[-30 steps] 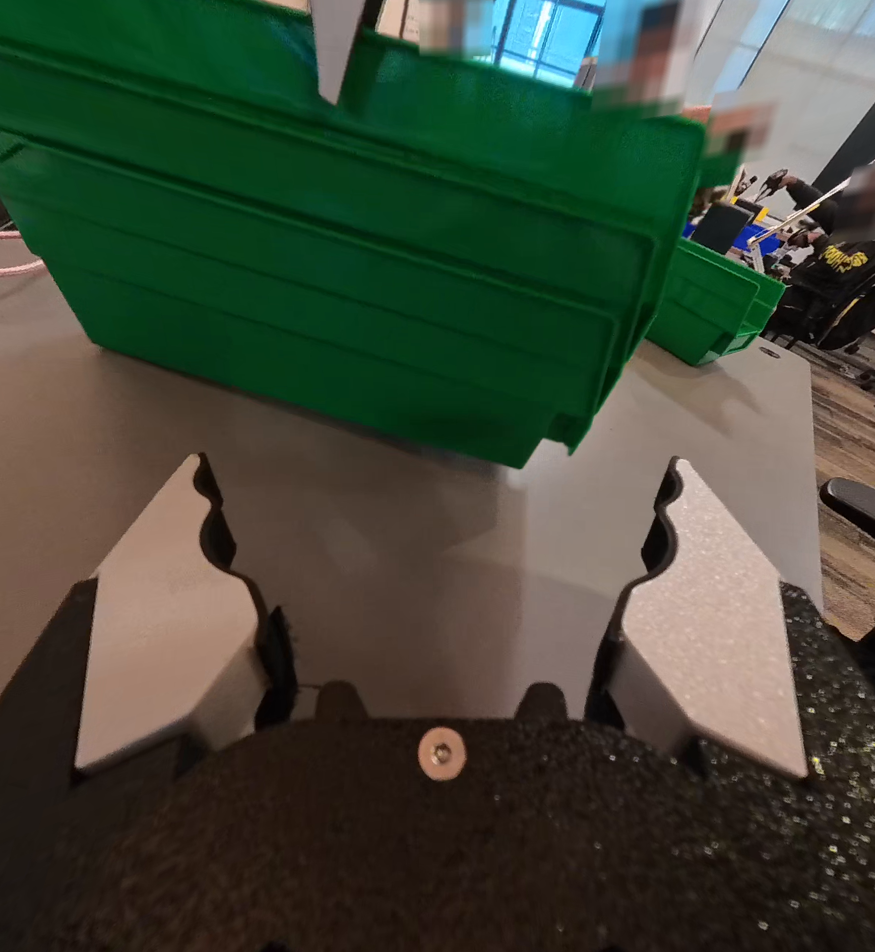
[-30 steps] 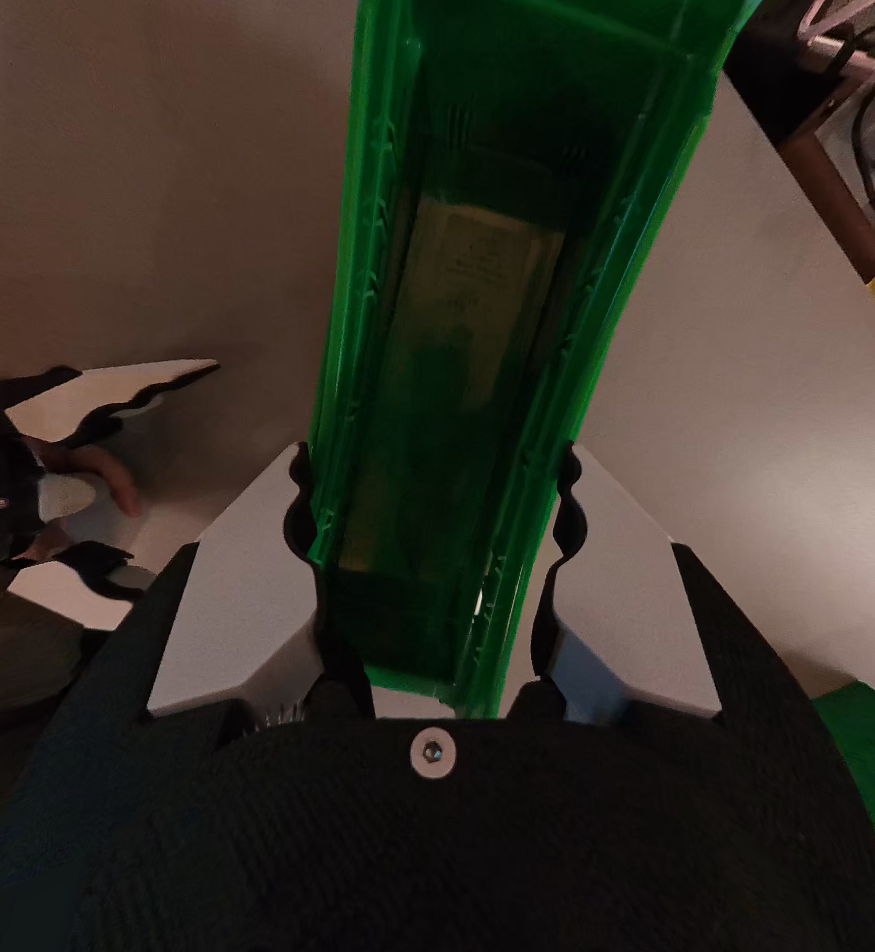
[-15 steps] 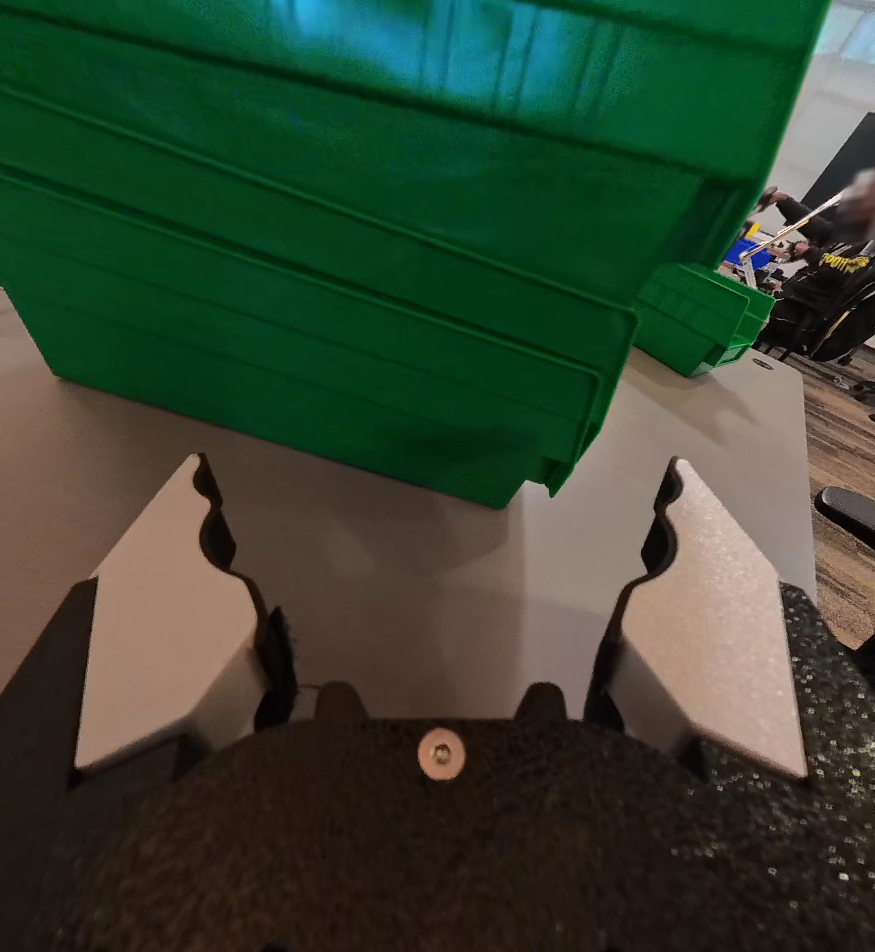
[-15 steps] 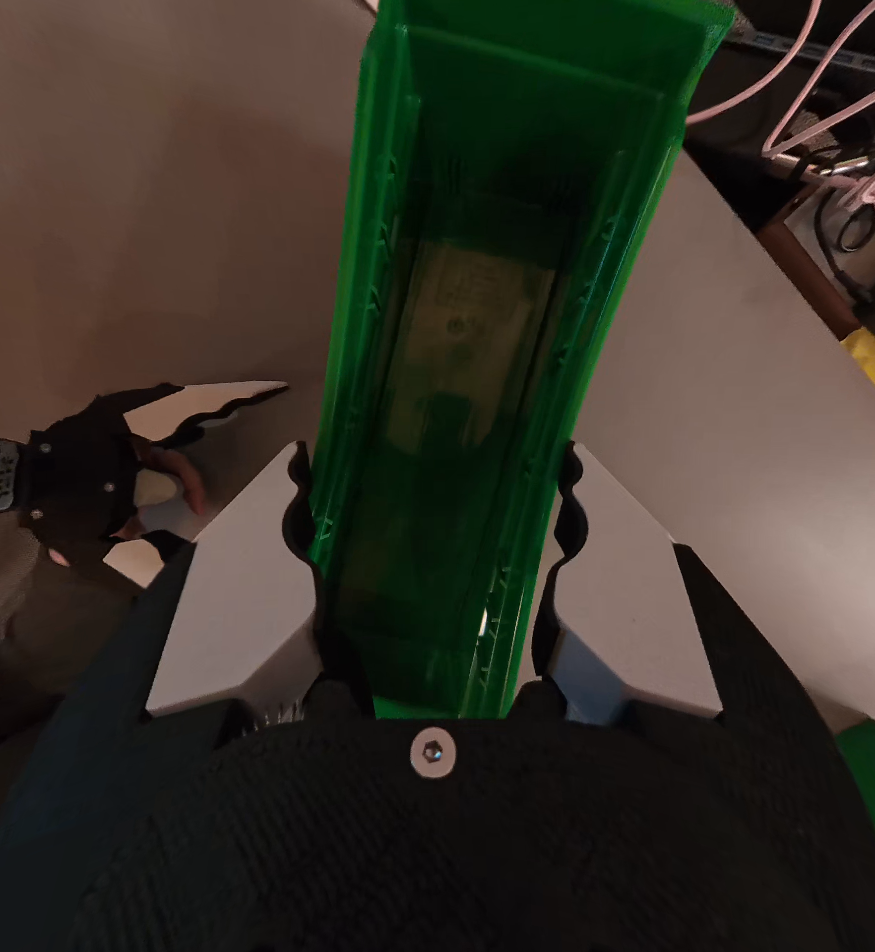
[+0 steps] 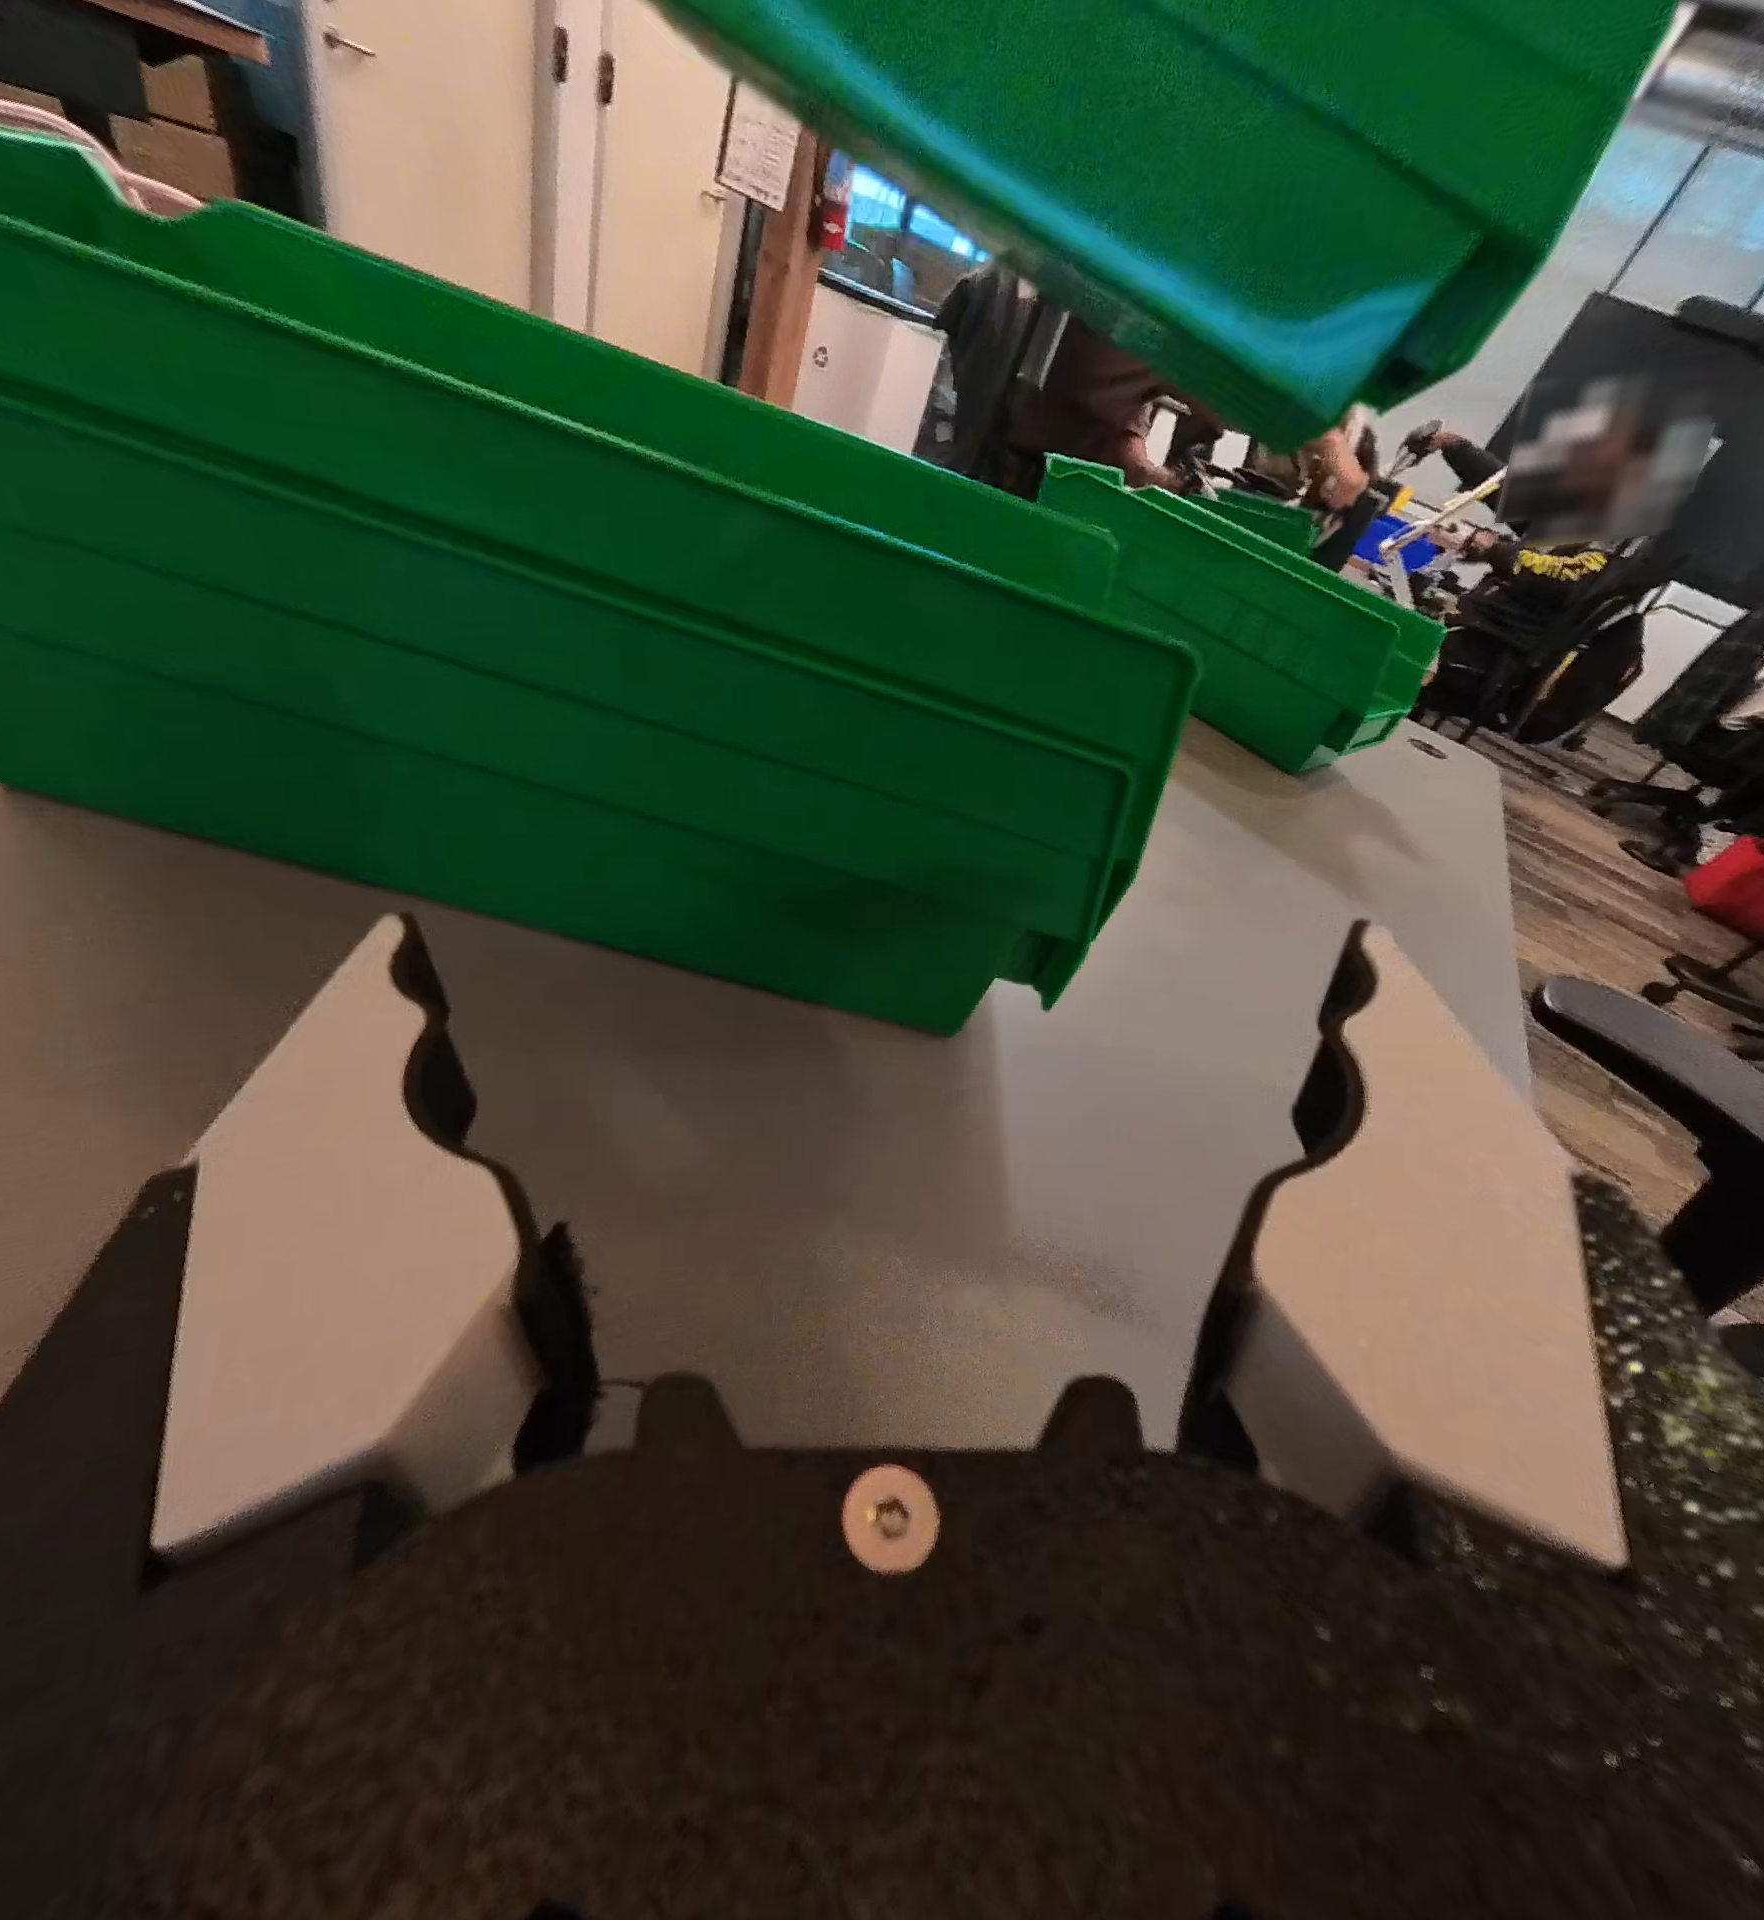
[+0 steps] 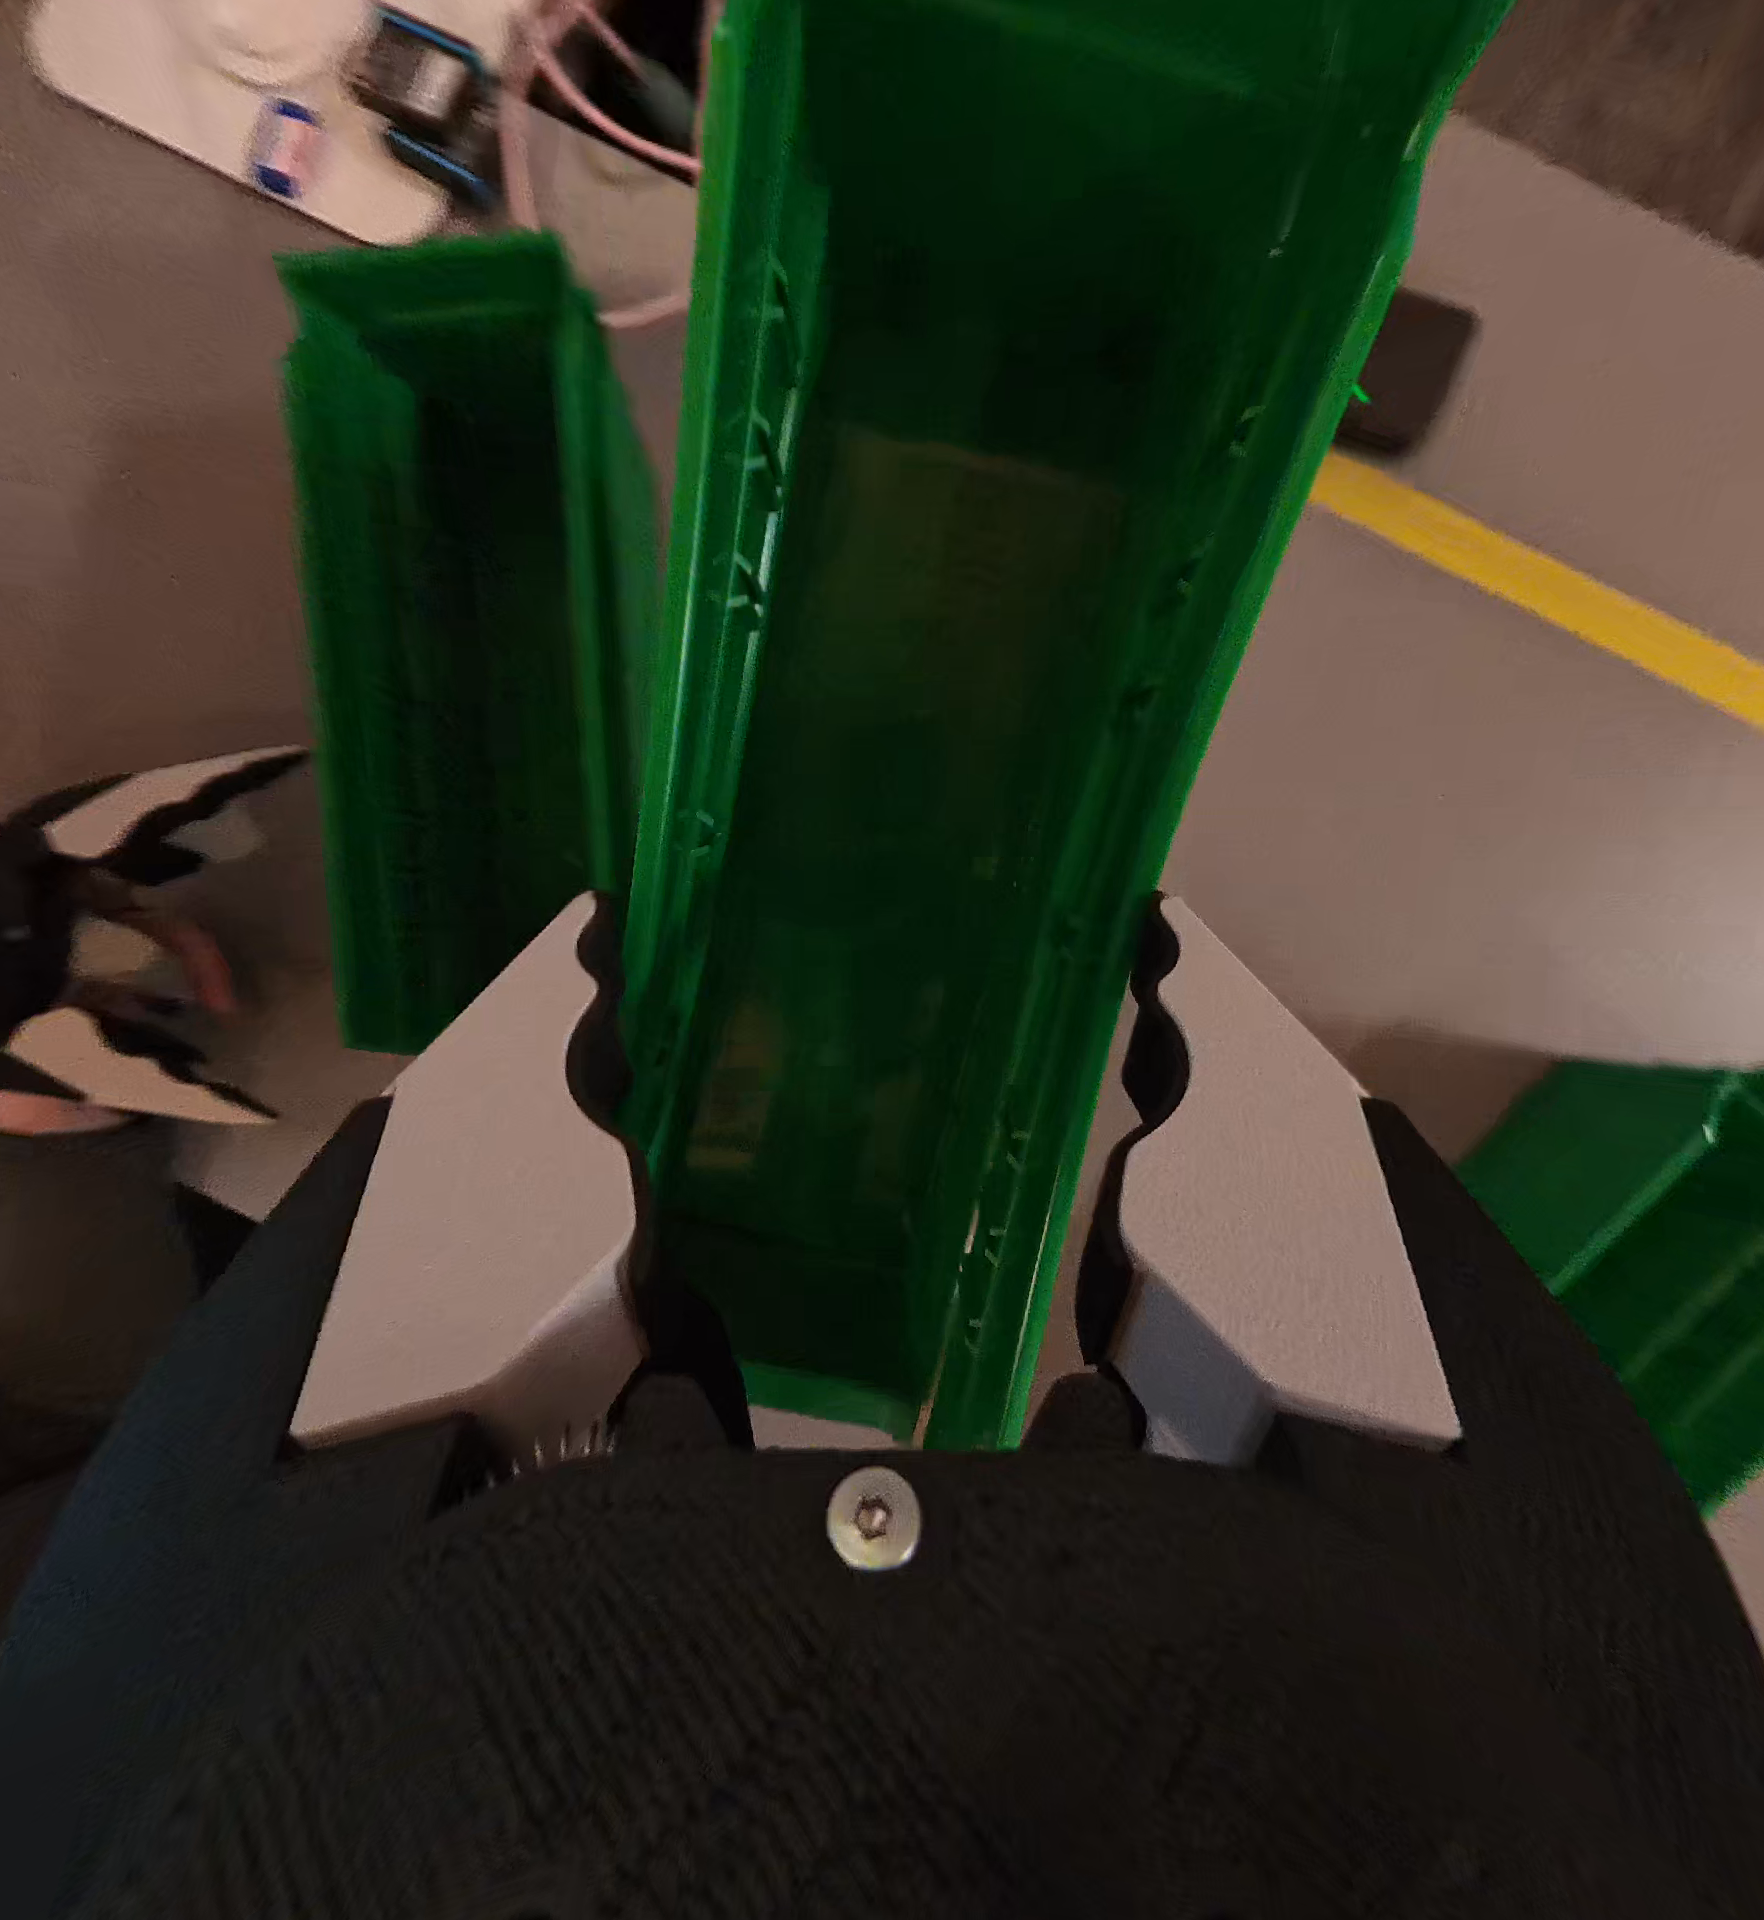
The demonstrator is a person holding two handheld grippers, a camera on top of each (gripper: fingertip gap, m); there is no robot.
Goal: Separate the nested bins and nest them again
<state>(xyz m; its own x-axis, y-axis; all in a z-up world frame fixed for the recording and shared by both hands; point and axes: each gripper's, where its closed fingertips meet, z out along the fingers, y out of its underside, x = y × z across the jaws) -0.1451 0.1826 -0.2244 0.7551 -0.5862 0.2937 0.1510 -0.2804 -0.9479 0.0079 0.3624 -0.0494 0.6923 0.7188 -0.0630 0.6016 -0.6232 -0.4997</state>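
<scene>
On the left, the left gripper (image 5: 883, 1049) hovers low over the grey surface (image 5: 857, 1174), fingers spread wide and empty, facing the nested bins (image 5: 545, 665) resting there. To the right, the lifted bin (image 6: 971, 644) hangs clear – the right gripper (image 6: 883, 1049) clamps its end across the side walls. It looks light, stiff and slick (best held at the rim). A label inside is unreadable.
</scene>
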